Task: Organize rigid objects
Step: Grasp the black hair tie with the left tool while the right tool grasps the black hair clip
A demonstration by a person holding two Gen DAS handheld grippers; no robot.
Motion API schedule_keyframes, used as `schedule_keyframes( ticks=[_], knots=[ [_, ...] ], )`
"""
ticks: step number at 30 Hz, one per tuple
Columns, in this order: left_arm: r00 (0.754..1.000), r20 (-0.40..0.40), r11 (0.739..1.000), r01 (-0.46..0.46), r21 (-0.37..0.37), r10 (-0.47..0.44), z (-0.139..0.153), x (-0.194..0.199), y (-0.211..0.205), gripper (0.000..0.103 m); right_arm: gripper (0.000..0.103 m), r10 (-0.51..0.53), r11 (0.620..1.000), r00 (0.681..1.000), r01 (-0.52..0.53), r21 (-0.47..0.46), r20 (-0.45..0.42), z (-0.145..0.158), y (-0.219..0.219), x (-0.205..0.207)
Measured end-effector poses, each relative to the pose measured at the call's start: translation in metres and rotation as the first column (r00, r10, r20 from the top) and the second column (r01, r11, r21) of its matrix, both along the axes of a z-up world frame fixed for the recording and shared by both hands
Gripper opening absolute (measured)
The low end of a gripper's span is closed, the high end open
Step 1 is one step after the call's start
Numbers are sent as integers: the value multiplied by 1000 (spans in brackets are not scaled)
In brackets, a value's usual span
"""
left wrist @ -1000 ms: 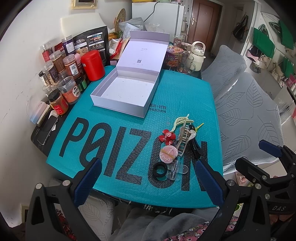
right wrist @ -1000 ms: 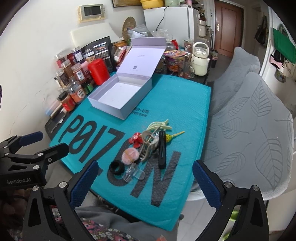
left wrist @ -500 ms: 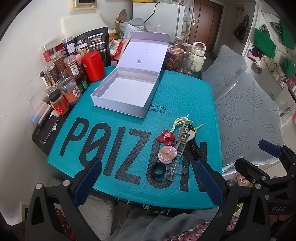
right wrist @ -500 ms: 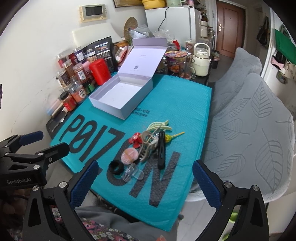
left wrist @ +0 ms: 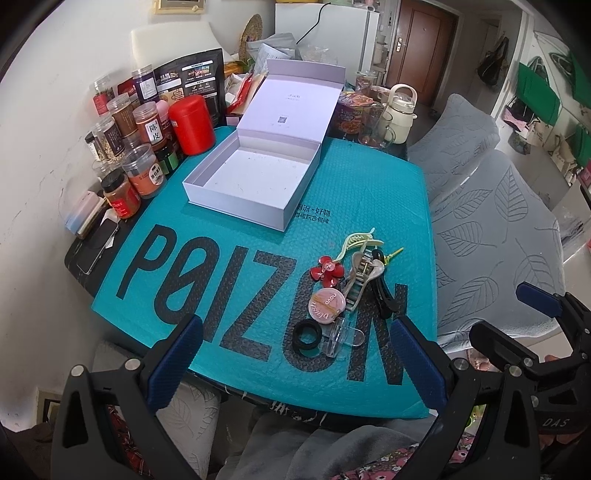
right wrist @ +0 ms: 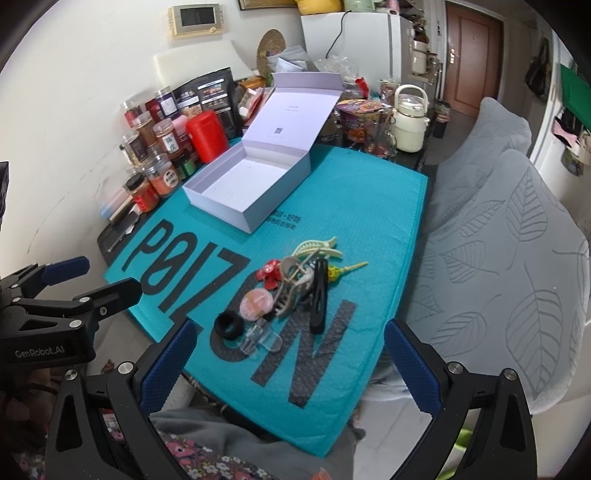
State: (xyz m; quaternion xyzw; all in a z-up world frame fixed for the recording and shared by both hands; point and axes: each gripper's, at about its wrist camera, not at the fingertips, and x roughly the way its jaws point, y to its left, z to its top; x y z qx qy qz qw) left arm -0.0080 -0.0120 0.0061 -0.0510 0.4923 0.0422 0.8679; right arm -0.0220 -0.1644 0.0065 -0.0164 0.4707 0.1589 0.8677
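While both cameras look down on one table, each shows the other tool at its edge: the left wrist view catches the right gripper point(left wrist: 532, 314) at its right margin, and the right wrist view catches the left gripper point(right wrist: 88, 280) at its left margin. Both grippers hang at the near edge of the table with their blue-padded fingers spread wide and nothing between them.

Just beyond them, on the teal mailer point(left wrist: 229, 229) that covers the table, lies one tight cluster of small things. Nearest are one black ring point(left wrist: 306, 335) and one clear clip point(left wrist: 341, 335), touching each other. Behind them sits one pink round compact point(left wrist: 327, 305), then one grey claw clip point(left wrist: 360, 275), one long black hair clip point(right wrist: 319, 295), one red flower clip point(left wrist: 327, 272), one pale green claw clip point(left wrist: 360, 240) and one small yellow-green piece point(right wrist: 345, 269) that is too small to make out, perhaps a pick. The black hair clip shows full length only in the right wrist view.

Farther back, well apart from the cluster, one white box point(left wrist: 255, 177) stands open and empty, its lid tilted up. To its left I count one red canister point(left wrist: 192, 123) among a crowd of spice jars point(left wrist: 142, 173). Only the right wrist view shows the wall display point(right wrist: 194, 18).
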Motion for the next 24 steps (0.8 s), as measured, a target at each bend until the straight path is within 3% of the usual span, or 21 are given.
schedule_keyframes(
  ticks=[11,24],
  knots=[
    [997,-40,997,-65,-45,63,-14,-6,-5,103,103,65,997,998,-65,37,-16,-10,-14,1],
    [981,-118,983,-166,-80,156,-59,-1,4,103,103,141,988,989,-138,64,-50,-40,-17,24]
  ],
)
